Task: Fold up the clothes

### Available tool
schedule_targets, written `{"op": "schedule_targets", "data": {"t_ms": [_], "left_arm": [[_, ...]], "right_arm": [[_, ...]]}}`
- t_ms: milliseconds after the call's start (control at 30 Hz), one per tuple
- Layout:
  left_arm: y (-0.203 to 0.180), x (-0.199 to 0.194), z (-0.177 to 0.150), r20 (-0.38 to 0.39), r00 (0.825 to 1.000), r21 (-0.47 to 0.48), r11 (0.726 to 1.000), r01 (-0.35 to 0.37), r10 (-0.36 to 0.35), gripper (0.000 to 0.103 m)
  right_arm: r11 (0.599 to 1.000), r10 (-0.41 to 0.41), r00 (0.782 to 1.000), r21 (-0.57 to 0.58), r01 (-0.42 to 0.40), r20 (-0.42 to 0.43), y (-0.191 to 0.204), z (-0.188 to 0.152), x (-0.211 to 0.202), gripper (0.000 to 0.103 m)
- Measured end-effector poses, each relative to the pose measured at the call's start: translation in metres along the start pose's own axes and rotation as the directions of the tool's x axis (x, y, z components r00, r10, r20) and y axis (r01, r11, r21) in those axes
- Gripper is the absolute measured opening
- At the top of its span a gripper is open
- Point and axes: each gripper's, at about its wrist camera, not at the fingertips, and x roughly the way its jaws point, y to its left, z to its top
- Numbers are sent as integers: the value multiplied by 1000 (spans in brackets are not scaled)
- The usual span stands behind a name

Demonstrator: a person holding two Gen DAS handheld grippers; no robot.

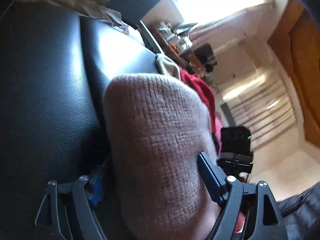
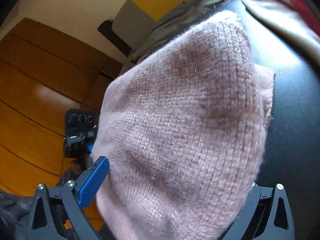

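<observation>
Pink knitwear fills the middle of both views: a folded knitted garment [image 1: 160, 140] lying on a black leather seat [image 1: 50, 90].

In the left wrist view, the seat takes up the left half of the frame, with crumpled beige cloth [image 1: 80, 6] along its upper left edge. The left gripper [image 1: 152, 176] sits at the bottom with its fingers [image 1: 210, 178] spread wide; the knit bulges up between them, but the blue ribbed pad on the right stands clear of the wool and the left pad is half hidden in shadow beside the fabric, so nothing is pinched. Right of the knit lie a cream cloth [image 1: 168, 66] and a red garment [image 1: 202, 88]. Further right, low in the frame, the other gripper's black body [image 1: 236, 140] shows against a pale floor, and a dark puffy sleeve [image 1: 300, 206] fills the lower right corner.

In the right wrist view, orange-brown wooden panels [image 2: 40, 76] cover the left side, with the left gripper's black body [image 2: 80, 132] in front of them. The right gripper [image 2: 176, 180] is at the bottom, its fingers [image 2: 94, 184] wide apart; the left blue pad lies just beside the knit's edge, while the right finger is hidden under the pink knit [image 2: 190, 110]. The garment spreads toward the upper right over the black seat [image 2: 290, 120], and a cream cloth [image 2: 280, 16] with a red edge lies in the upper right corner.
</observation>
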Motion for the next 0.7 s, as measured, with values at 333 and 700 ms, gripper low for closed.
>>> {"op": "schedule_targets", "data": {"t_ms": [333, 700], "left_arm": [[-21, -63, -73, 197, 979, -80, 996, -42, 57, 52], [-25, -281, -177, 590, 765, -176, 966, -190, 258, 51]], "right_arm": [[985, -102, 995, -138, 101, -3, 36, -22, 14, 62], [922, 155, 954, -309, -232, -255, 186, -18, 143, 56]]}}
